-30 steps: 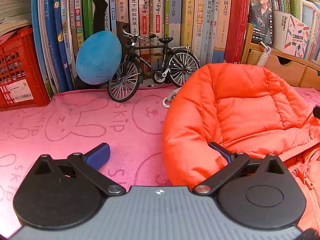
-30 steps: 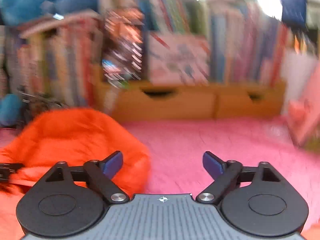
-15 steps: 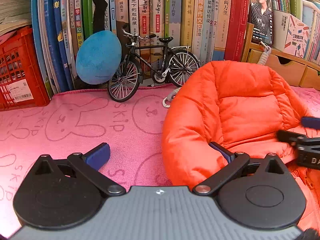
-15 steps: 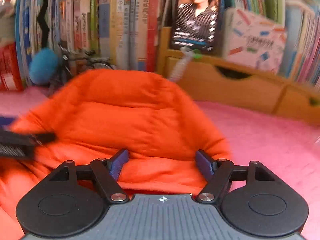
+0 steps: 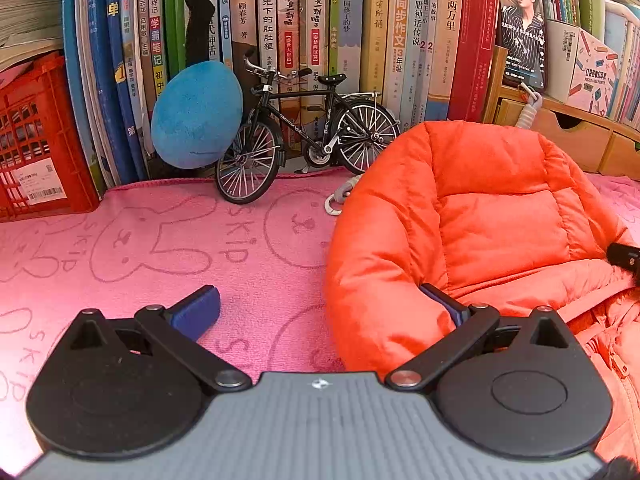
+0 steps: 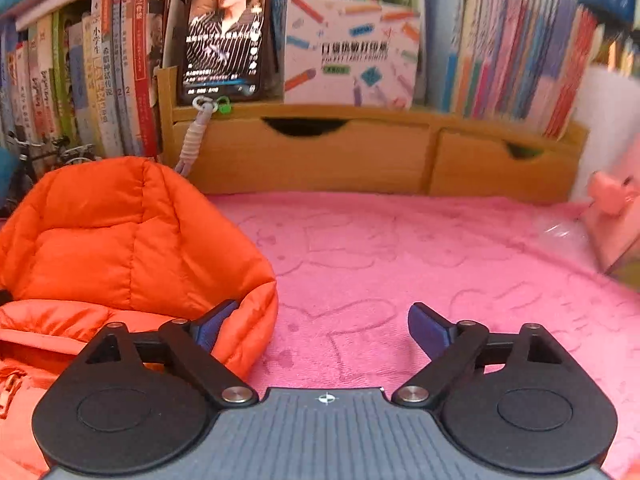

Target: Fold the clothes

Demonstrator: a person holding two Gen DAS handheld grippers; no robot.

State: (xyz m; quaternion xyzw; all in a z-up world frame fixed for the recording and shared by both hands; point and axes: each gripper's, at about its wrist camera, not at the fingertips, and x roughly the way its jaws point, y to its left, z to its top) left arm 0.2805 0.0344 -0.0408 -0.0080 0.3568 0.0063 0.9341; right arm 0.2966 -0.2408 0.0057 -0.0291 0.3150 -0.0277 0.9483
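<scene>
The orange puffer jacket [image 5: 492, 232] lies on the pink towel [image 5: 168, 248] that covers the bench, its hood propped up toward the row of books [image 5: 304, 40] and the wooden drawer unit [image 6: 360, 152] behind it. The left gripper [image 5: 320, 308] looks the same as a second ago: its fingers [image 5: 198, 310] stand wide apart, the left one over bare towel, the right one pressed against the outer edge of the hood, with that puffy edge bulging between them and nothing clamped. The toy bicycle [image 5: 308, 136] and the blue plush ball [image 5: 196, 114] stand unmoved behind it. The right gripper [image 6: 320, 326] has changed most. Half a second ago its view was filled by the jacket, both fingers over the orange fabric; now the jacket sits at the left of its view and open pink towel lies ahead. Its left finger rests against the hood's right edge, the right finger is over bare towel, and the jaws are opening, wider than in the earlier frame, with only a corner of the hood between them. In the left wrist view, the black tip of the right gripper now shows only at the far right edge, drawn back from where it reached in half a second ago.
</scene>
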